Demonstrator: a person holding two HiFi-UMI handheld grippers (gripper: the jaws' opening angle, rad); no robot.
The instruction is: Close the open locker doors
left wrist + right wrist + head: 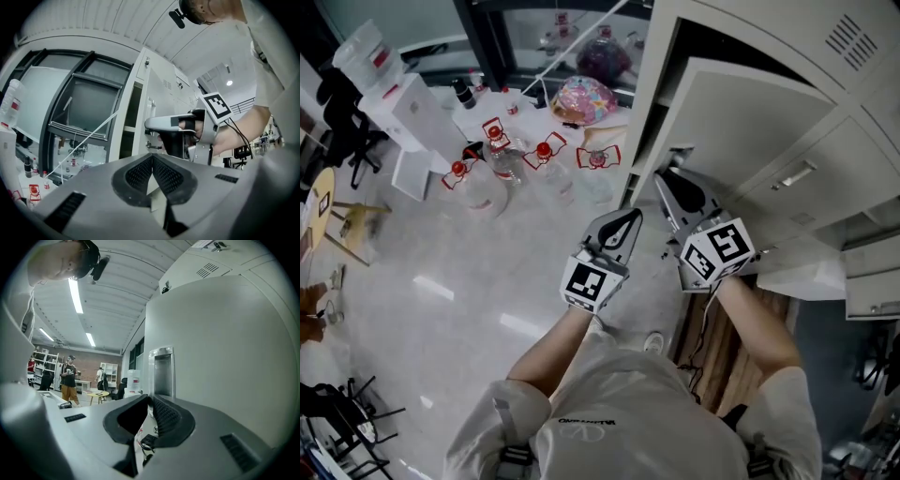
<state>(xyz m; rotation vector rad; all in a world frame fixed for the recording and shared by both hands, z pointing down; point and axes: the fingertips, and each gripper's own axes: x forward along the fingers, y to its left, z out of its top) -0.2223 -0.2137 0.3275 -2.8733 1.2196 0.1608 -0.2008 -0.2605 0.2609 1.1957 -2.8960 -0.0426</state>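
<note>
The grey lockers [862, 56] fill the right of the head view, and one door [750, 122] swings out toward me. My right gripper [667, 183] points at that door's free edge. In the right gripper view the door [220, 357] and its recessed handle [163, 371] stand just ahead of the right gripper [149, 398]. Its jaws are close together with a narrow slit, and nothing is gripped. A bunch of keys [147, 441] shows through the slit. My left gripper [623, 223] hangs just left of the right one, and the left gripper [152, 157] is shut and empty.
Several bottles with red labels [497, 155] stand on the floor to the left, beside white boxes [398, 108] and a colourful bag [586, 98]. Another open locker door [811, 277] juts out at lower right. People stand far off [70, 378] in the room behind.
</note>
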